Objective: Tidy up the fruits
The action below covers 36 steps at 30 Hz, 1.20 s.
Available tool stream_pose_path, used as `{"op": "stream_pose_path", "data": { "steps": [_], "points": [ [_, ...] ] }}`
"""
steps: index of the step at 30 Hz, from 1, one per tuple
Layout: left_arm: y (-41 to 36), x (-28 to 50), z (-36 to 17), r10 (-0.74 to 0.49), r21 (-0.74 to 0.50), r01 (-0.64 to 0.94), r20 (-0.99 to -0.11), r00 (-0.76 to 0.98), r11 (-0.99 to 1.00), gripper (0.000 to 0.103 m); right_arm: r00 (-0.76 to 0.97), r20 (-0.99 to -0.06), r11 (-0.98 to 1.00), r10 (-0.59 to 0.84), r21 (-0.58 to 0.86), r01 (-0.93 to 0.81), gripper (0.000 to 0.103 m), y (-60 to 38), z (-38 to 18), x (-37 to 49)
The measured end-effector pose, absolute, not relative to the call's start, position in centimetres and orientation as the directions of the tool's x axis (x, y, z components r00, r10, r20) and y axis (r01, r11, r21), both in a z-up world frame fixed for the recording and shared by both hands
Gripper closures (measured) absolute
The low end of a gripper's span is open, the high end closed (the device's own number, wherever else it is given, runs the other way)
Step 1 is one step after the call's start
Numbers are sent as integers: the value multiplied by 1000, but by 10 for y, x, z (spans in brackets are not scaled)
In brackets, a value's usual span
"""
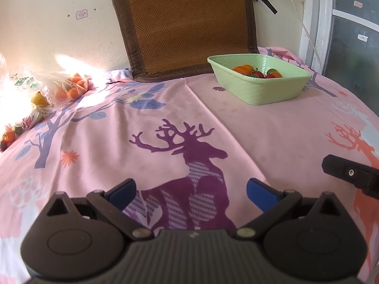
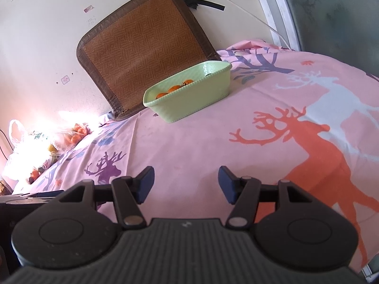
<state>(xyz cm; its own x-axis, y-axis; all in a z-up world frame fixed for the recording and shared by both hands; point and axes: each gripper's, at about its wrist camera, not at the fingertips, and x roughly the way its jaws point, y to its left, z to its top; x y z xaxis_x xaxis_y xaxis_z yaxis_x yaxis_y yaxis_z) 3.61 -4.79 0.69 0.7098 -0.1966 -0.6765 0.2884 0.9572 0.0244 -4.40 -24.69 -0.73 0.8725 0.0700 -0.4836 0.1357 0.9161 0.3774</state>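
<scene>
A light green basket (image 1: 265, 90) stands at the back right of the pink deer-print cloth and holds several orange, red and green fruits (image 1: 257, 71). It also shows in the right wrist view (image 2: 201, 99) with oranges (image 2: 174, 88) inside. A clear plastic bag of fruits (image 1: 68, 87) lies at the far left in bright glare, with a yellow fruit (image 1: 39, 99) beside it; the bag also shows in the right wrist view (image 2: 71, 137). My left gripper (image 1: 190, 195) is open and empty, low over the purple deer. My right gripper (image 2: 186, 184) is open and empty over the cloth.
A brown woven mat (image 1: 187, 23) leans on the wall behind the basket. A white cable (image 2: 248, 11) runs down the wall. A grey door (image 1: 355, 47) stands at the right. The right gripper's black body (image 1: 350, 175) shows at the left view's right edge.
</scene>
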Motion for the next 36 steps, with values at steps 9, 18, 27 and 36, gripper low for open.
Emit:
{"op": "stream_pose_path", "data": {
  "steps": [9,18,27,36],
  "points": [
    [-45,29,13,-223,11,296,-631,743,955,0,872,-485,915,71,379,136,41,-247,-8,-44],
    [-41,29,18,-179,37,251,-600,780,967,0,872,-485,915,72,380,136,40,-247,-8,-44],
    [-41,27,19,-123,79,207,-583,803,975,0,873,-483,914,69,381,138,40,-248,-8,-45],
    [-43,28,16,-98,100,202,-617,781,974,0,873,-483,914,69,381,139,40,-248,-8,-46]
  ]
}}
